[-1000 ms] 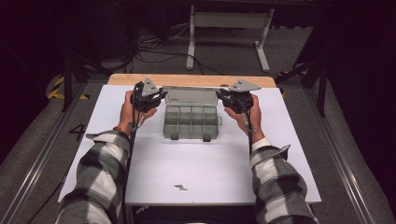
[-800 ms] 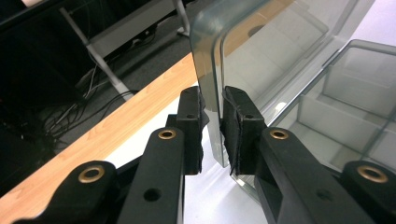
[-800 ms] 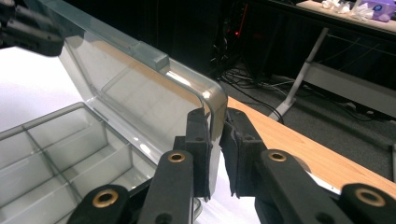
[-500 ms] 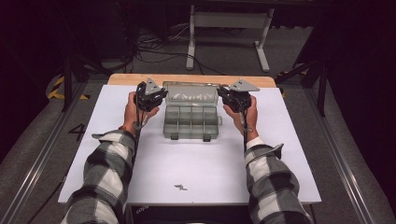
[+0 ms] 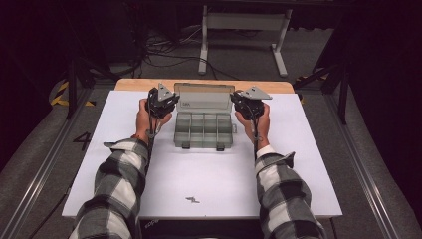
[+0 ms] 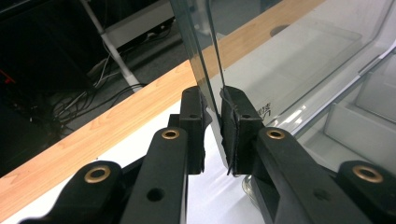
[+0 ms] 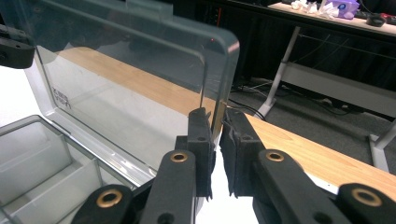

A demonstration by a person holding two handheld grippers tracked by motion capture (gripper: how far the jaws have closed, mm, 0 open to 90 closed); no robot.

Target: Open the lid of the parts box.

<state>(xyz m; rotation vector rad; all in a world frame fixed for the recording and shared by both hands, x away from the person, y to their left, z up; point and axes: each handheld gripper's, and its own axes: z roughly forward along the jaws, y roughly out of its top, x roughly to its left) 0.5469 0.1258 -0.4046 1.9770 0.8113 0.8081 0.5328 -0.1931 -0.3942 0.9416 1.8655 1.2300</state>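
From the high view I see my one clear grey plastic organizer box (image 5: 203, 129) in the middle-back part of the white table top (image 5: 199, 174), with its transparent lid (image 5: 205, 97) raised, and my two hands beside it, one at each side. This view does not show how the jaws meet the lid; the two gripper views show it well. In the left gripper view, my left gripper (image 6: 214, 122) has its two black jaws nearly closed, and the thin left edge of the lid (image 6: 205, 56) stands between the pads, pinched by them. In the right gripper view, my right gripper (image 7: 217, 140) is closed the same way on the right edge of the lid (image 7: 140, 84) (near its rounded corner). The high view shows four compartments in the front row of the box; the back ones I cannot count. A small dark mark (image 5: 192, 200) lies near the front edge of the table.
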